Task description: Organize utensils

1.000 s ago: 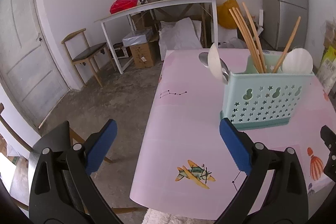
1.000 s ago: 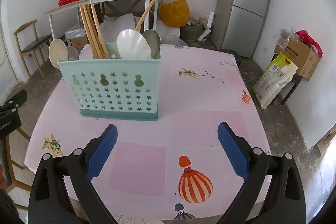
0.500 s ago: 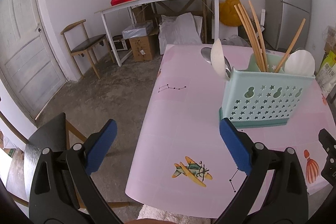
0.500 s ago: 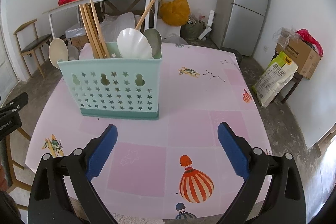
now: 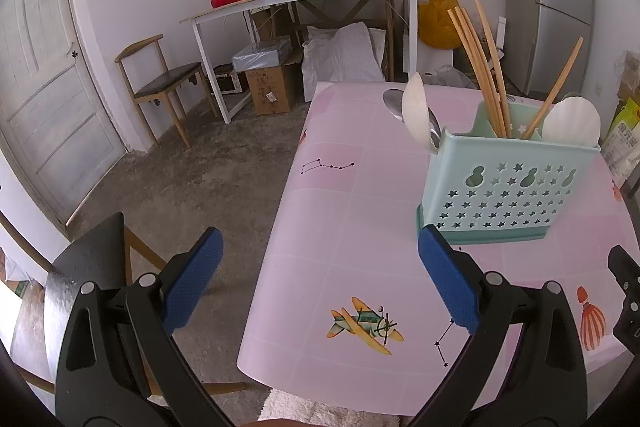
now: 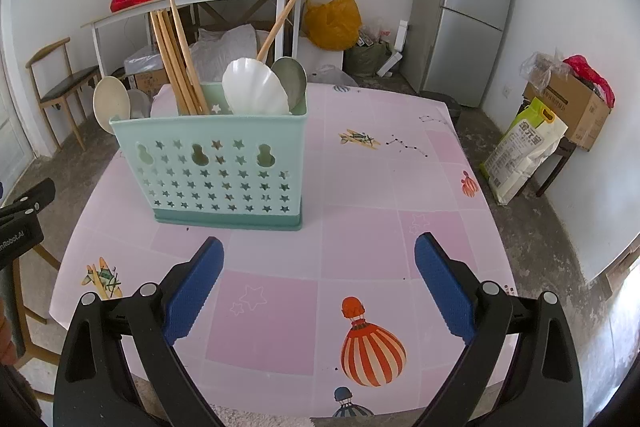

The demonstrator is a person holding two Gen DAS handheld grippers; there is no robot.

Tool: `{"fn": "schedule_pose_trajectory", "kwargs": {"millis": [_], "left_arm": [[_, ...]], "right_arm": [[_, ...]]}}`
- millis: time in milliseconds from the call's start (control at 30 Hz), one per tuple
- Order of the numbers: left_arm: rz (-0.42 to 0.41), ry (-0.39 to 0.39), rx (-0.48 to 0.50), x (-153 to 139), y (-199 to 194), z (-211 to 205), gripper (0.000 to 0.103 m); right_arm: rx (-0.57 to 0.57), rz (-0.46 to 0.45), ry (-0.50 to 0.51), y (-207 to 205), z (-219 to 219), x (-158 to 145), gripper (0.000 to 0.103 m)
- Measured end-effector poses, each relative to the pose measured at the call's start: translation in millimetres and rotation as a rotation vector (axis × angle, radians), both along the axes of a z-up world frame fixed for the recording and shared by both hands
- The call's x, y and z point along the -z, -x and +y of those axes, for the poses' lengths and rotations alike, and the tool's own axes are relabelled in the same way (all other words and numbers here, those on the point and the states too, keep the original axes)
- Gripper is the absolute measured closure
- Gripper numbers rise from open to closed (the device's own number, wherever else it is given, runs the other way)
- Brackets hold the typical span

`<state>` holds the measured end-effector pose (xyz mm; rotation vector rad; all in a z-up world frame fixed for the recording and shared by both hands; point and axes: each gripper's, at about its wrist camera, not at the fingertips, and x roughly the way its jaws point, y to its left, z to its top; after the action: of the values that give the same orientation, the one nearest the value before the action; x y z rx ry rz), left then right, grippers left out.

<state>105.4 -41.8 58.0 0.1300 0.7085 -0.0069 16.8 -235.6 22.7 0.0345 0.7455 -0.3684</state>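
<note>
utensil caddy point(image 6: 228, 163) stands ahead of the wide-open, empty right gripper point(image 6: 318, 281) and left gripper point(image 5: 320, 279).

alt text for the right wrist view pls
Open right tongs hang empty over a pink patterned table, facing a mint-green perforated plastic utensil caddy that holds wooden chopsticks and white and metal spoons; a grey fridge stands behind.
</note>
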Motion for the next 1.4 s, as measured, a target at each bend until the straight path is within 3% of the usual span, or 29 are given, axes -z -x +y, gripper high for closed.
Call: {"fn": "schedule_pose_trajectory", "kwargs": {"millis": [1400], "left_arm": [[0.015,0.006,0.005,4.4,1.8,-2.8,0.009]], "right_arm": [[-0.003,-0.002,-0.006,-1.4,2.3,-2.3,0.009]]}}
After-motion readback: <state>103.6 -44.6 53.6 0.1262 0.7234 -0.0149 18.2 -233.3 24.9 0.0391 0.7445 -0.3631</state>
